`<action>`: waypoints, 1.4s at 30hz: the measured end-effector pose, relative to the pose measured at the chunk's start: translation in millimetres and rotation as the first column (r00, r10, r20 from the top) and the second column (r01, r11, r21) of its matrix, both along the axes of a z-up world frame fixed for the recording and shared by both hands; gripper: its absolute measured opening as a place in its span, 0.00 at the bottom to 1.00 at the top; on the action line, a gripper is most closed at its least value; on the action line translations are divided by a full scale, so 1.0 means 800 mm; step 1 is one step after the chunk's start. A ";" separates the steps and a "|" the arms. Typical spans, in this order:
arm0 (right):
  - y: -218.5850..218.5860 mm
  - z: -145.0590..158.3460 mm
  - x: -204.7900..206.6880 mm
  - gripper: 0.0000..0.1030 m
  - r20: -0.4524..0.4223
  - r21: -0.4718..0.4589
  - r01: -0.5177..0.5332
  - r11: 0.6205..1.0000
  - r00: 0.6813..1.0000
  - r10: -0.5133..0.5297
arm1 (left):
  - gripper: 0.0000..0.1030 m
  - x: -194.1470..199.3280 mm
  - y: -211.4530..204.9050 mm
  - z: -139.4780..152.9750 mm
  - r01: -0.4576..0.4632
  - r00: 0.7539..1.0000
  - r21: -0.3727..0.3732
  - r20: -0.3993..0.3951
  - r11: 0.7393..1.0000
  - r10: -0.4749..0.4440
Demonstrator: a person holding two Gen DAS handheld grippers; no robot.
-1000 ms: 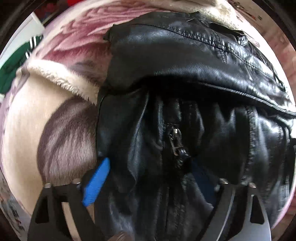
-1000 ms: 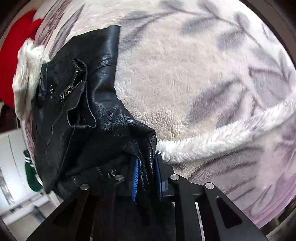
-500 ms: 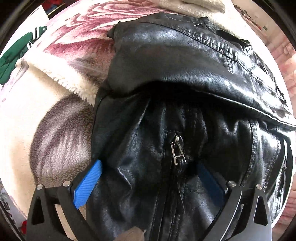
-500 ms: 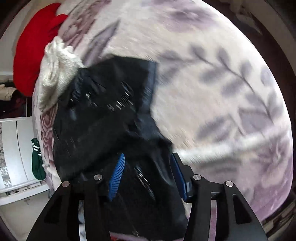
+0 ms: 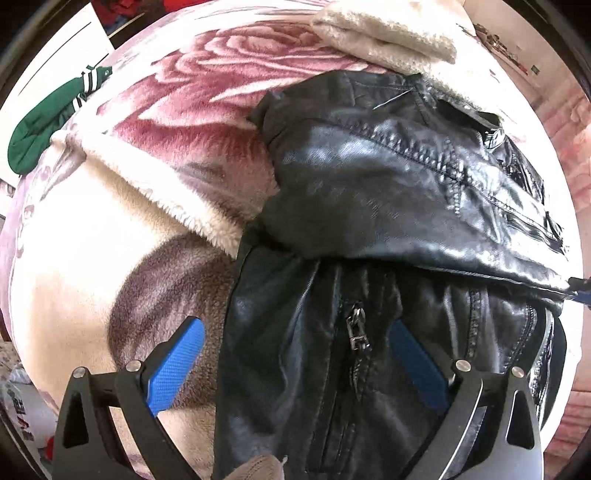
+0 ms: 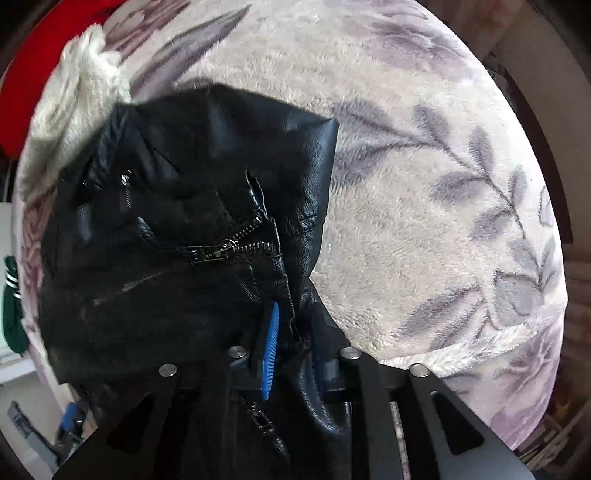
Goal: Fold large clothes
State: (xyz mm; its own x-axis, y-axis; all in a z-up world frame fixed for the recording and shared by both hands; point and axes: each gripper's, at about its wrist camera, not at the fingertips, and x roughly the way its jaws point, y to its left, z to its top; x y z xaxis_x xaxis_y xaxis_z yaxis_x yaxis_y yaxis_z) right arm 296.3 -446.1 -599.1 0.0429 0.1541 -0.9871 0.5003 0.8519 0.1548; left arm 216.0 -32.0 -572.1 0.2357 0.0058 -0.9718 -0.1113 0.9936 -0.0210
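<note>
Black leather jacket [image 5: 388, 229] folded on floral fleece blanket [image 6: 424, 206], left gripper [image 5: 295, 365] spread wide over its zipper [image 5: 356, 328], right gripper [image 6: 295, 336] clamped on jacket hem at 6 o'clock, bare blanket toward 3 o'clock, cream sweater [image 6: 70, 122] at 10 o'clock.

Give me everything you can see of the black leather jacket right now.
The black leather jacket looks like glossy, creased leather or imitation leather with stitched seams and metal zippers; one zipper pull hangs between the open left tongs, which straddle the jacket without gripping. It lies partly folded on the floral fleece blanket, an upper layer doubled over the lower. The right tongs are shut on an edge beside another zipper. A cream fleecy bundle borders its far side.
</note>
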 end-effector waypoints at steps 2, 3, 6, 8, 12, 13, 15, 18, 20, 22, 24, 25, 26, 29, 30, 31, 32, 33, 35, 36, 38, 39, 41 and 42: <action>-0.014 0.019 -0.009 0.44 0.007 0.043 0.051 0.998 0.999 -0.051 | 1.00 0.001 -0.007 0.016 0.017 0.999 0.022 0.031 1.000 -0.017; -0.021 0.029 -0.015 0.47 0.020 0.070 0.069 0.995 0.997 -0.071 | 1.00 -0.001 -0.015 0.024 0.023 0.999 0.035 0.040 0.999 -0.024; -0.045 0.064 -0.044 0.58 0.047 0.132 0.057 0.990 0.997 -0.063 | 1.00 -0.014 -0.040 0.046 0.062 0.997 0.001 0.052 0.998 -0.062; -0.058 0.073 -0.059 0.60 0.045 0.152 0.029 0.988 0.998 -0.037 | 1.00 -0.032 -0.080 0.059 0.122 0.991 -0.032 0.056 0.992 -0.120; -0.102 0.070 -0.092 0.63 -0.006 0.230 0.014 0.973 1.000 -0.013 | 1.00 -0.099 -0.182 0.070 0.252 0.968 -0.061 0.023 0.966 -0.251; -0.107 0.065 -0.091 0.63 -0.020 0.242 0.015 0.970 1.000 -0.011 | 1.00 -0.108 -0.203 0.063 0.269 0.963 -0.079 0.001 0.960 -0.270; -0.136 0.056 -0.106 0.63 -0.032 0.258 0.004 0.966 0.999 0.005 | 1.00 -0.139 -0.259 0.047 0.290 0.952 -0.125 -0.064 0.949 -0.299; -0.176 0.044 -0.114 0.63 -0.038 0.278 -0.014 0.961 0.999 0.026 | 1.00 -0.177 -0.338 0.023 0.321 0.934 -0.133 -0.120 0.938 -0.336; -0.195 0.034 -0.108 0.63 -0.044 0.291 -0.013 0.957 0.999 0.027 | 1.00 -0.191 -0.386 0.005 0.355 0.924 -0.067 -0.129 0.932 -0.361; -0.214 0.030 -0.107 0.63 -0.038 0.307 -0.012 0.952 0.999 0.025 | 1.00 -0.195 -0.417 -0.010 0.389 0.912 -0.028 -0.134 0.921 -0.389; -0.226 0.027 -0.103 0.63 -0.032 0.311 -0.023 0.950 0.999 0.035 | 1.00 -0.195 -0.448 -0.026 0.450 0.888 0.061 -0.136 0.891 -0.439; -0.232 0.025 -0.101 0.63 -0.030 0.312 -0.029 0.949 0.999 0.040 | 0.99 -0.194 -0.460 -0.037 0.479 0.875 0.115 -0.144 0.870 -0.463; -0.236 0.023 -0.100 0.63 -0.027 0.316 -0.036 0.948 0.999 0.047 | 0.83 -0.194 -0.467 -0.049 0.497 0.865 0.166 -0.165 0.852 -0.473; -0.246 0.014 -0.098 0.63 -0.035 0.322 -0.043 0.946 0.998 0.057 | 0.28 -0.196 -0.456 -0.054 0.474 0.879 0.222 -0.162 0.852 -0.448; -0.247 0.011 -0.097 0.63 -0.037 0.327 -0.044 0.944 0.998 0.060 | 0.16 -0.197 -0.447 -0.046 0.459 0.888 0.188 -0.142 0.868 -0.438; -0.248 0.008 -0.096 0.63 -0.037 0.332 -0.046 0.942 0.997 0.062 | 0.14 -0.197 -0.437 -0.035 0.441 0.897 0.163 -0.123 0.883 -0.425; -0.248 0.006 -0.094 0.63 -0.035 0.337 -0.048 0.940 0.997 0.064 | 0.09 -0.198 -0.426 -0.020 0.421 0.907 0.132 -0.095 0.897 -0.411; -0.246 0.004 -0.091 0.63 -0.027 0.352 -0.053 0.935 0.997 0.067 | 0.06 -0.199 -0.417 -0.007 0.406 0.913 0.112 -0.077 0.907 -0.400; -0.241 0.000 -0.083 0.63 -0.004 0.383 -0.066 0.922 0.997 0.073 | 0.06 -0.196 -0.393 0.018 0.358 0.933 0.051 -0.051 0.933 -0.355; -0.235 -0.003 -0.073 0.63 0.022 0.412 -0.080 0.908 0.997 0.078 | 0.06 -0.192 -0.381 0.028 0.329 0.944 0.026 -0.045 0.944 -0.327; -0.220 -0.010 -0.053 0.71 0.071 0.461 -0.118 0.880 0.993 0.096 | 0.06 -0.180 -0.353 0.046 0.263 0.964 -0.031 -0.034 0.964 -0.264; -0.211 -0.017 -0.039 0.75 0.098 0.489 -0.138 0.861 0.990 0.103 | 0.05 -0.173 -0.341 0.052 0.230 0.972 -0.052 -0.026 0.972 -0.232; -0.192 -0.034 -0.014 0.79 0.139 0.557 -0.158 0.815 0.986 0.096 | 0.05 -0.164 -0.320 0.063 0.175 0.984 -0.087 -0.019 0.981 -0.178; -0.184 -0.043 -0.003 0.79 0.150 0.590 -0.162 0.791 0.985 0.090 | 0.05 -0.166 -0.316 0.066 0.157 0.987 -0.099 -0.019 0.983 -0.159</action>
